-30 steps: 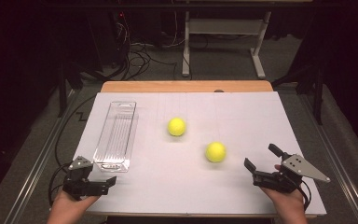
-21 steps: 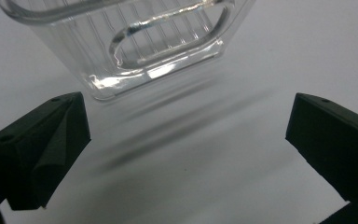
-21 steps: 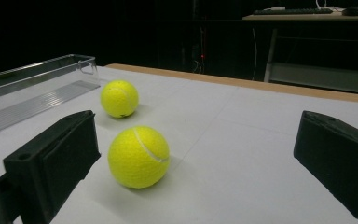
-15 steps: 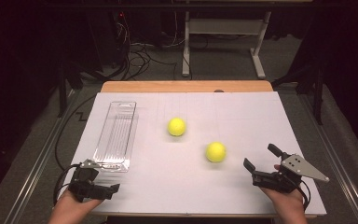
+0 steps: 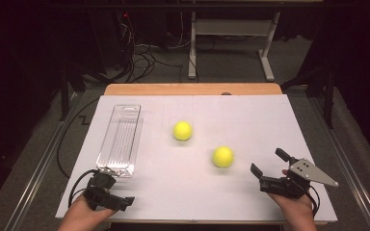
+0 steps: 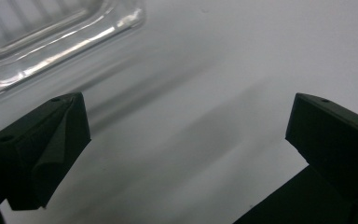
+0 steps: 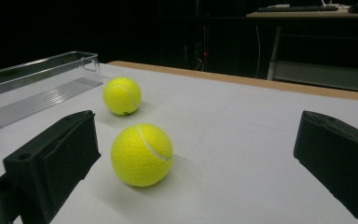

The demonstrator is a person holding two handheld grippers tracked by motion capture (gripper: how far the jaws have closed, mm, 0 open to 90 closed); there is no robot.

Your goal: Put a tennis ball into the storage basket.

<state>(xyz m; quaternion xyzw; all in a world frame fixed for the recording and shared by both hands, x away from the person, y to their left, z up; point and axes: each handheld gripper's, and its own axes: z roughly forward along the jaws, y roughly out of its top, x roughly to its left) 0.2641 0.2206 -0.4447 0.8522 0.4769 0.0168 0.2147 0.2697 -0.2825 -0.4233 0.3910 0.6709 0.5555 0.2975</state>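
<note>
The left claw [image 5: 110, 191] has dropped back toward the bench's [image 5: 231, 120] near edge just below the clear tray [image 5: 120, 139], jaws spread wide. The right claw [image 5: 270, 168] holds open, facing the nearer tennis ball [image 5: 223, 157]; the farther ball [image 5: 182, 130] sits mid-bench.

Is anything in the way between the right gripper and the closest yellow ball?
Nothing visible. The right gripper has open jaws facing the nearer tennis ball, with only bare white table between them. The other ball sits farther off.

high view: above, facing forward-down on worktop [image 5: 270, 125] | right tool view: low, shares both balls | left tool view: close on surface
</note>
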